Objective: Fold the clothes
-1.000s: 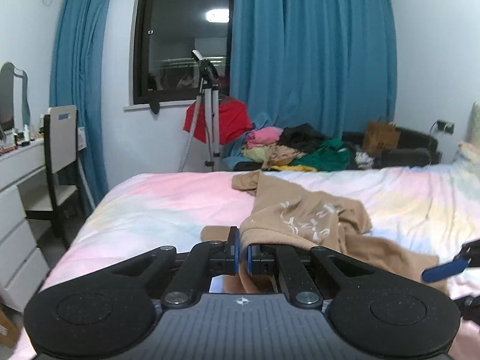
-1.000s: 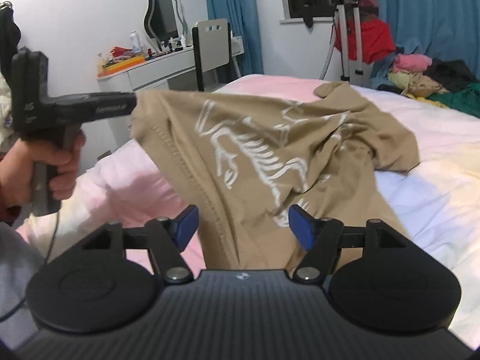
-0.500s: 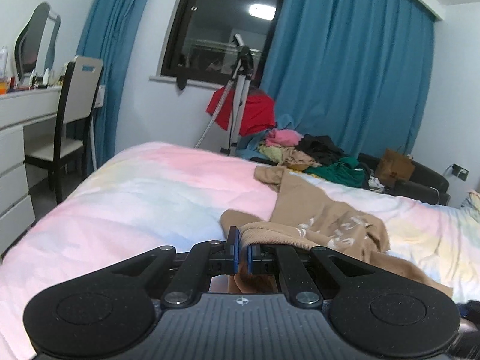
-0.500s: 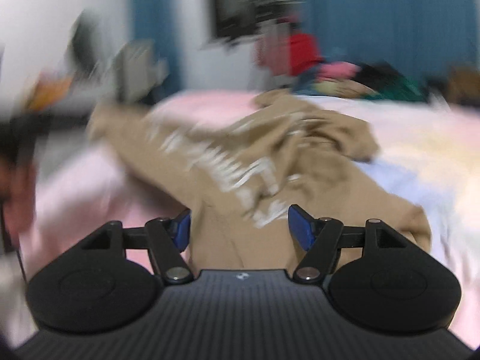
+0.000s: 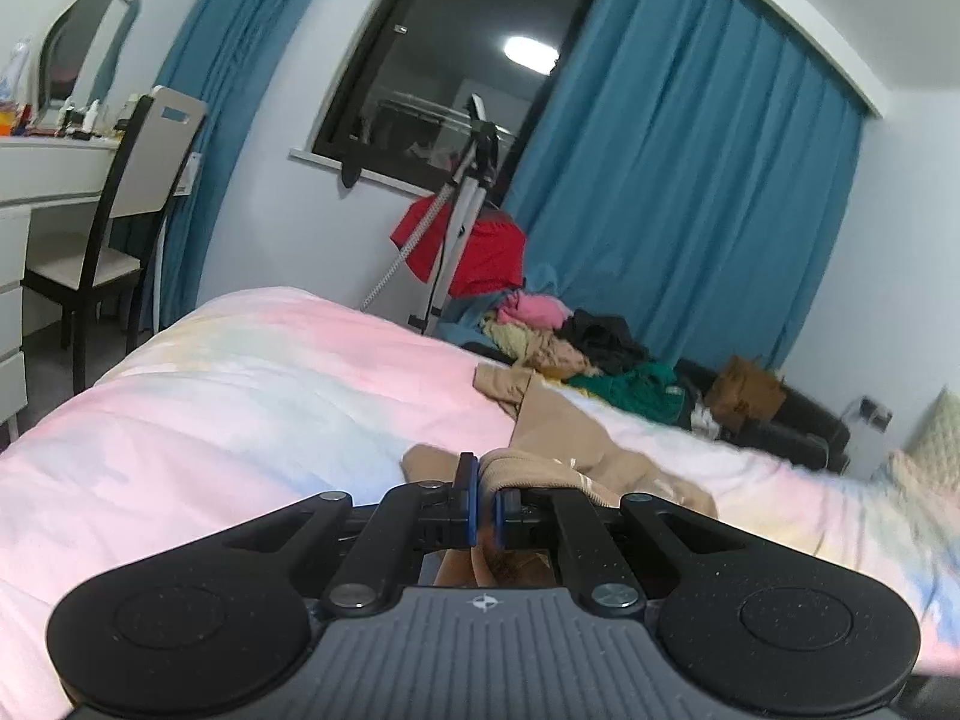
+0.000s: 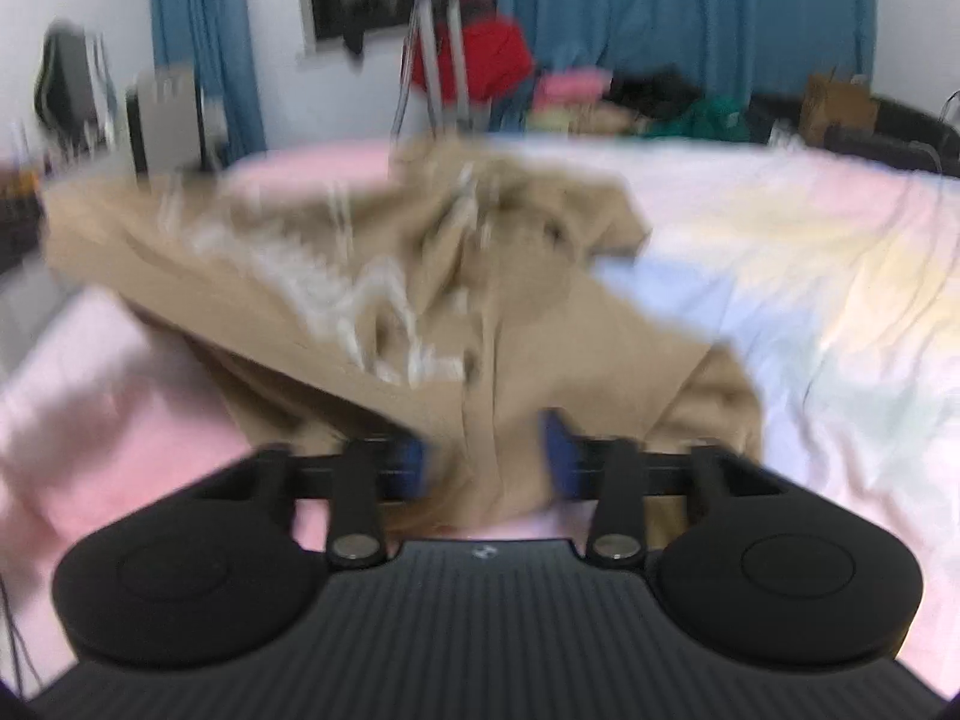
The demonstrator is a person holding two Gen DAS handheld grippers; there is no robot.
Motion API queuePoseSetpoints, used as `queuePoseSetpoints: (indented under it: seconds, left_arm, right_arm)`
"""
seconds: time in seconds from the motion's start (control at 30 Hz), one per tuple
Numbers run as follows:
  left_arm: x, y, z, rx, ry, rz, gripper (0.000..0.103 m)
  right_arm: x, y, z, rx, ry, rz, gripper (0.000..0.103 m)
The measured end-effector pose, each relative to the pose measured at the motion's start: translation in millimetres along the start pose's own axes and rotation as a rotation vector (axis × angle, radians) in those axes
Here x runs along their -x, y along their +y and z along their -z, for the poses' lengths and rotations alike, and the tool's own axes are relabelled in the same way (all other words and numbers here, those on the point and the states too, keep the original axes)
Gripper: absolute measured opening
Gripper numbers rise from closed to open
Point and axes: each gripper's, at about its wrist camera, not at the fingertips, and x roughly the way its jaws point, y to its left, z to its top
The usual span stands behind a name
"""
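Note:
A tan sweatshirt (image 6: 372, 276) with white lettering lies crumpled on the pastel bed cover (image 6: 780, 252). In the left wrist view its far part (image 5: 558, 420) trails off to the right. My left gripper (image 5: 486, 510) is shut on a bunched edge of the sweatshirt, low over the bed. My right gripper (image 6: 483, 456) sits at the garment's near end. Its jaws are closing, still apart, with a fold of tan cloth between the blue pads (image 6: 561, 450). The right wrist view is blurred by motion.
A heap of coloured clothes (image 5: 576, 348) lies beyond the bed by the blue curtain (image 5: 690, 210). A tripod (image 5: 456, 222) with a red cloth stands under the window. A chair (image 5: 120, 204) and white dresser stand at the left.
The right jaws have narrowed around the tan cloth, and that view has swung right and blurred. The left gripper has rolled and shifted, still gripping the sweatshirt edge.

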Motion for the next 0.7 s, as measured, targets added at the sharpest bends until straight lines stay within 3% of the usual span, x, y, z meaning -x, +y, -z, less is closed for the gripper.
queuePoseSetpoints:
  seconds: [0.1,0.23,0.3,0.37,0.43,0.53,0.7]
  left_arm:
    - [-7,-3,4,-0.024,0.051,-0.017,0.006]
    - [-17,-2,10,-0.063,0.127,-0.054,0.017]
    - [-22,-2,13,-0.084,0.162,-0.073,0.017]
    - [-26,-1,16,-0.099,0.209,-0.089,0.027]
    - [-27,-1,18,-0.116,0.263,-0.113,0.049]
    - [-18,-1,20,-0.141,0.304,-0.203,0.062]
    - [18,-2,15,-0.078,0.246,-0.320,0.080]
  right_arm:
    - [28,-6,-25,-0.019,-0.205,-0.096,0.009]
    - [41,-7,-47,0.011,-0.292,-0.195,0.009]
    - [37,-7,-53,0.024,-0.280,-0.215,0.009]
    - [31,-7,-57,0.019,-0.246,-0.233,0.009]
    - [24,-7,-60,0.016,-0.209,-0.248,0.009]
    - [16,-12,-64,-0.010,-0.176,-0.265,0.009]
    - [5,-20,-69,-0.085,-0.104,-0.310,0.009]
